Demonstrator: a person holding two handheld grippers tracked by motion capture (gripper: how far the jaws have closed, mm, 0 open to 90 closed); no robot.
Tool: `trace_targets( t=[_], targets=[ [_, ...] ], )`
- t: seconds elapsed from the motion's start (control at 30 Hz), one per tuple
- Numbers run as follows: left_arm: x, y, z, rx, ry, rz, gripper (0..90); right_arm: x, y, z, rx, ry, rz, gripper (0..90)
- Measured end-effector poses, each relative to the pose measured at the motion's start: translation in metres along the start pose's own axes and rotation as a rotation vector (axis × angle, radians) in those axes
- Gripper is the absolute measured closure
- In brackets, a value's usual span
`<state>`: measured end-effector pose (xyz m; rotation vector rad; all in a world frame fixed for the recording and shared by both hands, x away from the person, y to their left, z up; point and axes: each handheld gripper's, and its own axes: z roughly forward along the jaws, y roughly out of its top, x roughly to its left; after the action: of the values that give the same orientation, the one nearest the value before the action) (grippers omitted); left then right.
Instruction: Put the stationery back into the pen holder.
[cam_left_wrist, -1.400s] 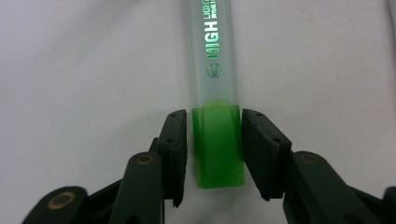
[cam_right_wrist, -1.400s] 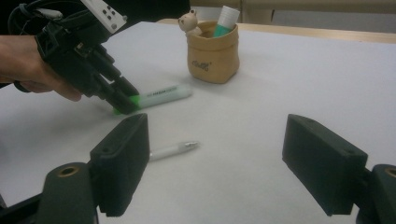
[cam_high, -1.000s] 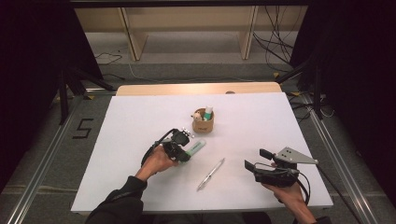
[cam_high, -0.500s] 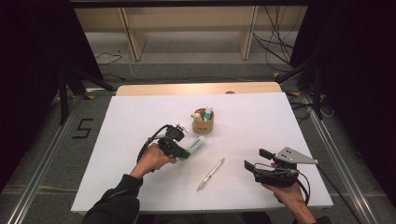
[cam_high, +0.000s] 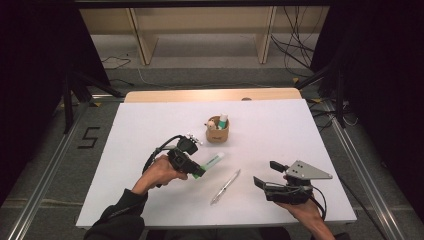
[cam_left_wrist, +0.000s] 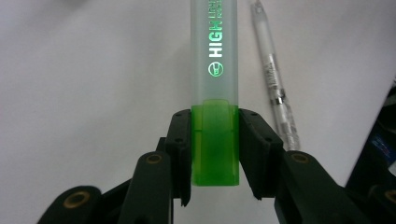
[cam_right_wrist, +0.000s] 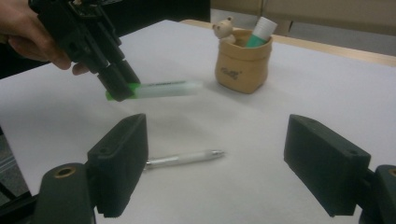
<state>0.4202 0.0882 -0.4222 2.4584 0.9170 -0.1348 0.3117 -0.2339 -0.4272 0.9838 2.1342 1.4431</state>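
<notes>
Green plastic is what I've got clamped: my left gripper (cam_high: 199, 171) has its jaws closed on the cap end of the highlighter (cam_left_wrist: 215, 93), and from the right gripper view the marker (cam_right_wrist: 161, 89) looks to be off the white table (cam_high: 150, 125), roughly level, its pale barrel pointing toward the tan pouch (cam_high: 218, 132) farther back. I'd judge it light and stiff, so weight is no worry, but the smooth shell could be slippery and the long barrel sticking out past the pads may swing if I turn too fast. Holding by the cap also risks the cap pulling off; a grip nearer the middle of the barrel would be steadier. My right gripper (cam_high: 265, 176) sits at the near right with its jaws wide apart and nothing between them. The clear pen (cam_high: 225, 186) lies flat on the table between the two grippers, nearer me than the highlighter, and will be thin and harder to pinch.
</notes>
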Motion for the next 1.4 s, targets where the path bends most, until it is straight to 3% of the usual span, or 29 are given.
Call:
trace_targets(
  t=[0.27, 0.47, 0.77, 0.87, 1.03, 1.13, 1.4],
  targets=[
    [-0.018, 0.003, -0.007, 0.021, -0.054, 0.037, 66.3, 0.025, 0.008, 0.010, 0.015, 0.067, -0.086, 22.5],
    [-0.030, 0.004, -0.010, 0.044, -0.077, 0.077, 66.3, 0.040, 0.011, 0.019, 0.035, 0.081, -0.170, 22.3],
    [-0.036, 0.004, -0.010, 0.066, -0.094, 0.090, 66.3, 0.055, 0.015, 0.027, 0.042, 0.101, -0.262, 22.3],
    [-0.036, 0.005, -0.010, 0.071, -0.097, 0.092, 66.3, 0.059, 0.015, 0.031, 0.048, 0.094, -0.294, 22.3],
    [-0.035, 0.005, -0.007, 0.088, -0.098, 0.096, 66.3, 0.066, 0.012, 0.036, 0.069, 0.069, -0.402, 22.6],
    [-0.036, 0.003, -0.006, 0.096, -0.102, 0.097, 66.3, 0.068, 0.012, 0.040, 0.072, 0.066, -0.427, 23.1],
    [-0.039, 0.004, -0.010, 0.099, -0.101, 0.113, 66.3, 0.083, 0.006, 0.053, 0.102, 0.001, -0.609, 24.2]
  ],
)
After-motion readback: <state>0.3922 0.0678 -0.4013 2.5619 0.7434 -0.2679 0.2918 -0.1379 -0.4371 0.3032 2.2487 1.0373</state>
